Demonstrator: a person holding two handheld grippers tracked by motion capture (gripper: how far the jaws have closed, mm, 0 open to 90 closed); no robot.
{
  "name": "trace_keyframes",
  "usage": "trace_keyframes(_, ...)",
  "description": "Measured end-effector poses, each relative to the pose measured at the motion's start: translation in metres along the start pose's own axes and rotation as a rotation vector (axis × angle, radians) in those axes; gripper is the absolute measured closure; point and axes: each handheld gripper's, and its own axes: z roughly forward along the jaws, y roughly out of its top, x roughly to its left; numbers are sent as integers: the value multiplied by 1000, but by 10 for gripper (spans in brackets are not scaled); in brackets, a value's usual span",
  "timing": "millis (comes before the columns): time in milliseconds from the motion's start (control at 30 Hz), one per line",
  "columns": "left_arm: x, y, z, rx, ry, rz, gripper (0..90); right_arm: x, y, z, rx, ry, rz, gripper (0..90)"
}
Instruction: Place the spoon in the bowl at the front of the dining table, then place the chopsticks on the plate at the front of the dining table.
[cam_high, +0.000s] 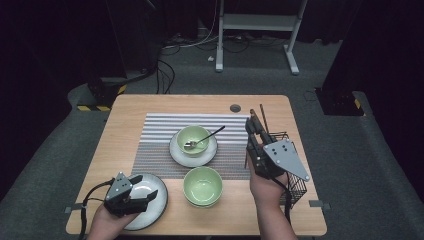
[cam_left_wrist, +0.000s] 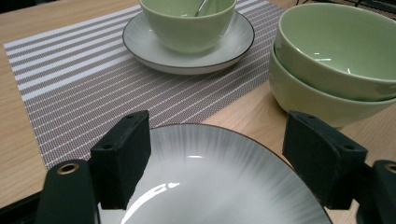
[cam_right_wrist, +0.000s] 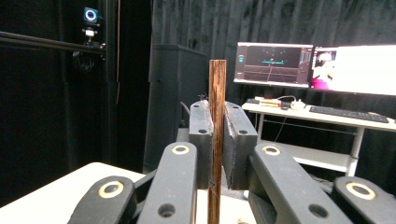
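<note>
We take the striped placemat (cam_high: 192, 145) as our landmark; at its right edge our right gripper (cam_high: 254, 131) has its jaws pinched narrow on a dark wooden chopstick (cam_right_wrist: 216, 140), which stands upright between the pads, probably so that it can be laid down beside a setting; just right of the placemat stands the black wire basket (cam_high: 298, 172), where another dark stick (cam_high: 263, 118) pokes up, so we judge the chopstick belongs with that holder. On the placemat a green bowl (cam_high: 193, 139) with a spoon (cam_high: 206, 138) in it sits on a white saucer (cam_high: 178, 152); at the placemat's near edge two more green bowls (cam_left_wrist: 336, 70) are nested, awaiting their places. Off the near left corner, our left gripper (cam_left_wrist: 217, 158) hangs with jaws wide and empty over the grey plate (cam_left_wrist: 210, 186), touching nothing that we can see; we judge it poised to lift that plate.
</note>
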Motion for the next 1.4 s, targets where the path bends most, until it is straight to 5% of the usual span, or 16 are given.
trace_keyframes(433, -20, 22, 4, -52, -14, 24, 239, 11, -5, 3, -5, 63, 20, 832)
trace_keyframes(900, -44, 48, 30, -75, -89, 32, 241, 20, -5, 5, -9, 105, 30, 831)
trace_keyframes(1400, -48, 62, 47, -105, -82, 26, 240, 31, 1, 11, -17, 130, 32, 831)
